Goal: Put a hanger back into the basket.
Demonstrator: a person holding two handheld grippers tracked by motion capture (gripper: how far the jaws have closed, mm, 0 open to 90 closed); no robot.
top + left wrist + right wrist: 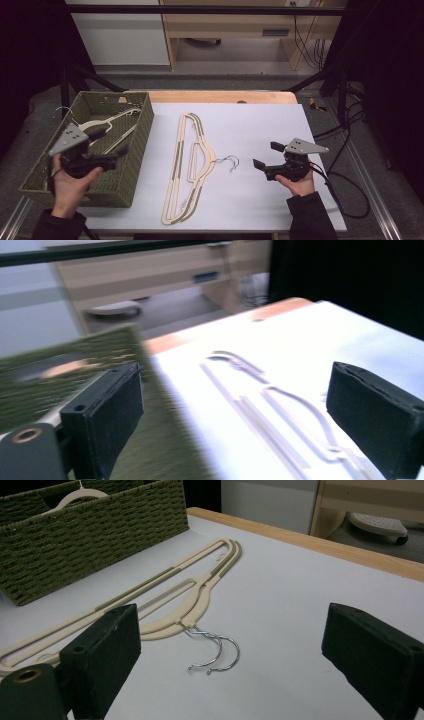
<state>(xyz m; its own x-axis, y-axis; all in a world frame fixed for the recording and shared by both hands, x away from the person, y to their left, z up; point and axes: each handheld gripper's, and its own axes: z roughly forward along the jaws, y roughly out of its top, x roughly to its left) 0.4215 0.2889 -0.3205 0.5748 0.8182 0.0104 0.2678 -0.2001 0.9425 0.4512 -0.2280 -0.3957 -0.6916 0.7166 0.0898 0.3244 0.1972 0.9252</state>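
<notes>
One hanger (107,125) lies in the basket (135,150) at table left; two stacked hangers (192,165) lie right of it.

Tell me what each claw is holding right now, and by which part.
Nothing is held. The left claw is open over the green woven basket, and the right claw is open beside the two beige hangers lying on the table.
</notes>
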